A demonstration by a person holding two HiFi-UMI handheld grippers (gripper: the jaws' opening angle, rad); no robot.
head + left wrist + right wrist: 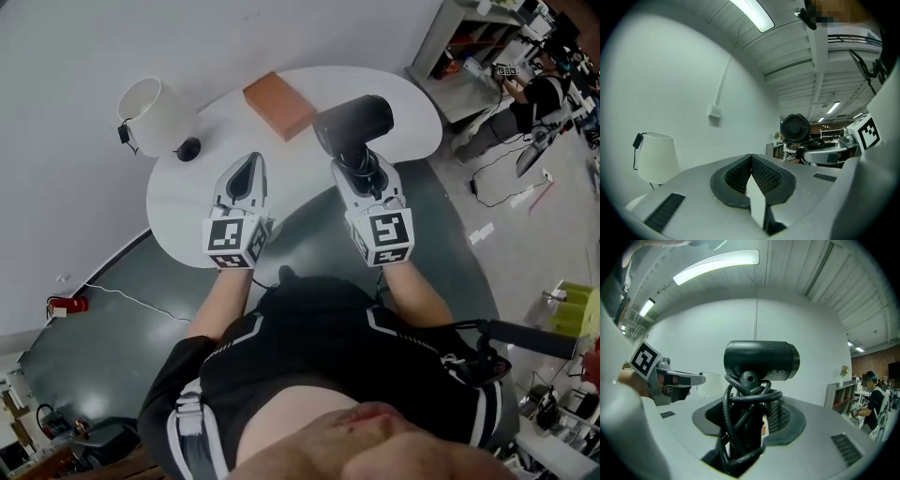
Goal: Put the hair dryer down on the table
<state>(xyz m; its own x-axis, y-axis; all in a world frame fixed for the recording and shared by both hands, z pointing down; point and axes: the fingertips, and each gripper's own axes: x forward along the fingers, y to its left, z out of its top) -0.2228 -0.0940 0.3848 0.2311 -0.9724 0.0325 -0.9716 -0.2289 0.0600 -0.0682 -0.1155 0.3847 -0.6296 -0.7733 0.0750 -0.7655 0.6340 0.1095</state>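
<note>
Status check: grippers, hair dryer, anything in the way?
Left gripper shut, empty. Right gripper shut on hair dryer, above table, not down. Orange block nearby.

Cool, even light comes from ceiling tube lamps [717, 266] that glare white. Both gripper views bulge strongly, with black rounded corners and a soft near foreground. The head view is sharp; shadows on the table [183, 202] are faint

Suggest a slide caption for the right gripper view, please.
The right gripper grips a black hair dryer by its cord-wrapped handle, with the left gripper shut alongside.
</note>
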